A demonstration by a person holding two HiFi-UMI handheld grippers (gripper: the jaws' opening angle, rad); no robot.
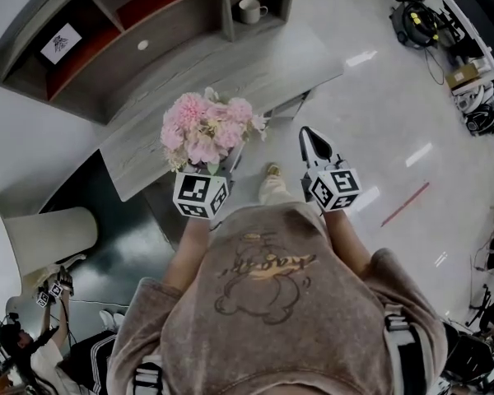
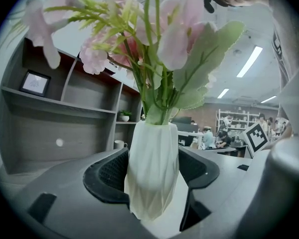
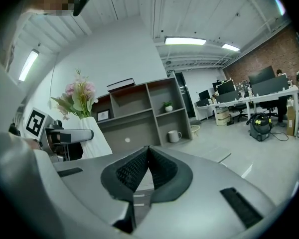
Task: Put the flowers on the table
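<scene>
A bunch of pink flowers [image 1: 204, 132] with green leaves stands in a white faceted vase [image 2: 152, 169]. My left gripper [image 2: 154, 176] is shut on the vase, both pads against its sides, and holds it upright above the near edge of the grey wooden table [image 1: 230, 81]. From the right gripper view the flowers [image 3: 78, 96] and vase [image 3: 97, 138] show at the left, beside the left gripper's marker cube [image 3: 36, 122]. My right gripper [image 3: 147, 171] is shut with nothing between its pads. It hangs over the floor, right of the table's near corner.
A grey shelf unit [image 1: 140, 15] rises behind the table with a white mug [image 1: 249, 10] in one bay and a framed picture [image 1: 60, 43] in another. A small potted plant [image 3: 168, 106] sits on a shelf. A vacuum cleaner [image 3: 260, 119] and desks stand at the right.
</scene>
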